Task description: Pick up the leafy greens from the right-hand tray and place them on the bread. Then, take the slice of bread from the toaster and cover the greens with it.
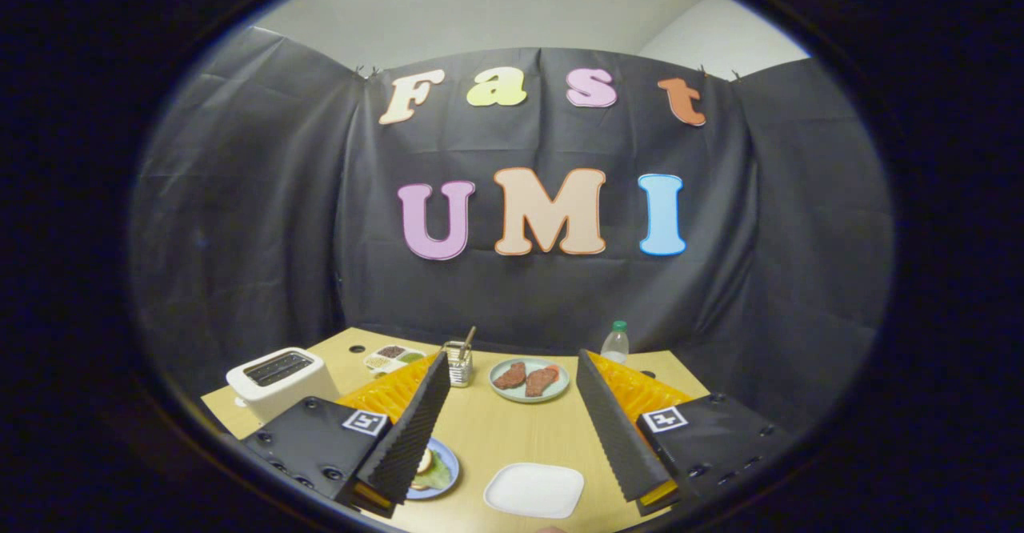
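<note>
Above the wooden table [512,437] in the black-draped booth, the tool [512,429] hangs wide and empty.

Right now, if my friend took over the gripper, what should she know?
Gripper: open, holding nothing, raised above the table.
Toaster: beyond the left finger; I can't tell if bread is in its slot.
Blue plate: by the left fingertip, bread with greens on it.
White tray: between the fingers, bare.
Done: greens seem placed.
Left: fetch the toaster slice, cover the greens.
</note>
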A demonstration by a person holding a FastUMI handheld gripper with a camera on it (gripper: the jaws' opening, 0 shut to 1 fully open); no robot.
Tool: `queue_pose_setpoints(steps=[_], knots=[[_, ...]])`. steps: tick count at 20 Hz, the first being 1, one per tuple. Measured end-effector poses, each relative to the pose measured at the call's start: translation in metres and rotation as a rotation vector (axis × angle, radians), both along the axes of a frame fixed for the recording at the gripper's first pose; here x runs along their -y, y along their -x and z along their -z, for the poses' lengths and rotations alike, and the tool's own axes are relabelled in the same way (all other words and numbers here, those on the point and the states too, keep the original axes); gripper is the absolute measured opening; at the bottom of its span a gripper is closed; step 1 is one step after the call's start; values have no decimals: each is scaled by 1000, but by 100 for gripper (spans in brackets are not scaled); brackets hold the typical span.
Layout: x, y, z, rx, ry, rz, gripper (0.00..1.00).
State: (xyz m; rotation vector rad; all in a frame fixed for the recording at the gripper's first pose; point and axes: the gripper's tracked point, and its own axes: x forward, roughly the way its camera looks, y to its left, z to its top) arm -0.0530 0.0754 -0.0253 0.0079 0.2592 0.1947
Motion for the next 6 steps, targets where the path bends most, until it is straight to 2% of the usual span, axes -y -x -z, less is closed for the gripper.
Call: queue_pose_setpoints(steps=[6], knots=[[18, -5, -25, 66, 0, 43, 98]])
